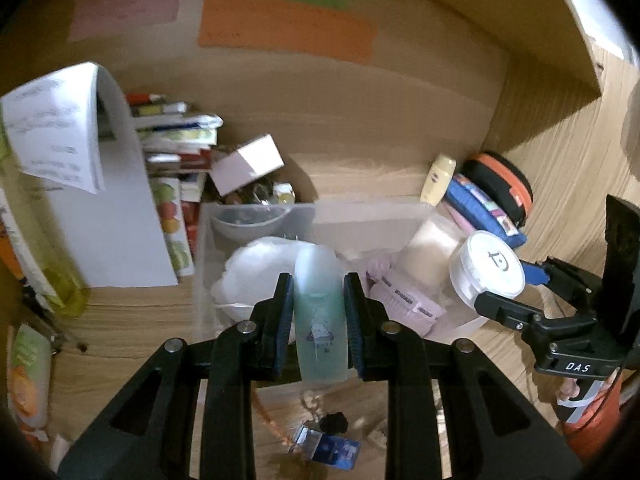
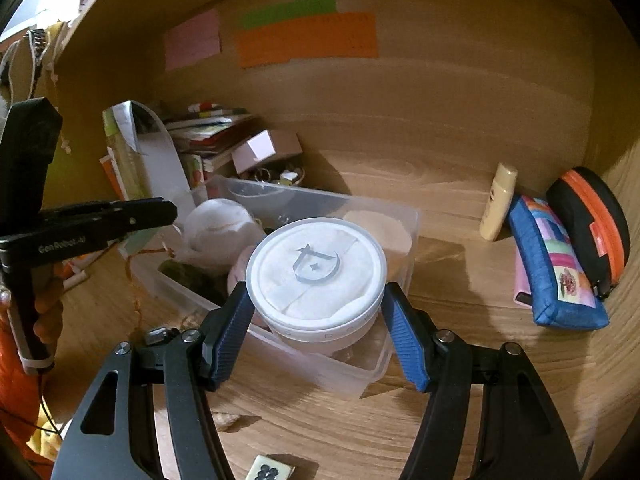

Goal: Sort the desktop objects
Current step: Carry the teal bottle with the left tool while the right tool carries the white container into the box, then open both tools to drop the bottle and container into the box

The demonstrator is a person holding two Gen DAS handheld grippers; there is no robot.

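Now the left gripper [image 1: 318,300] is clamped on a teal bottle [image 1: 320,320], just above the clear bin [image 2: 372,368]. Beside it, the right gripper [image 2: 320,320] is clamped on a white round jar [image 2: 316,280] (lid with a grey logo), also above this bin.

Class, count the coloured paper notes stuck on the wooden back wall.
3, all high on the wall: a pink note on the left, a green note to its right, and an orange note just beneath the green.
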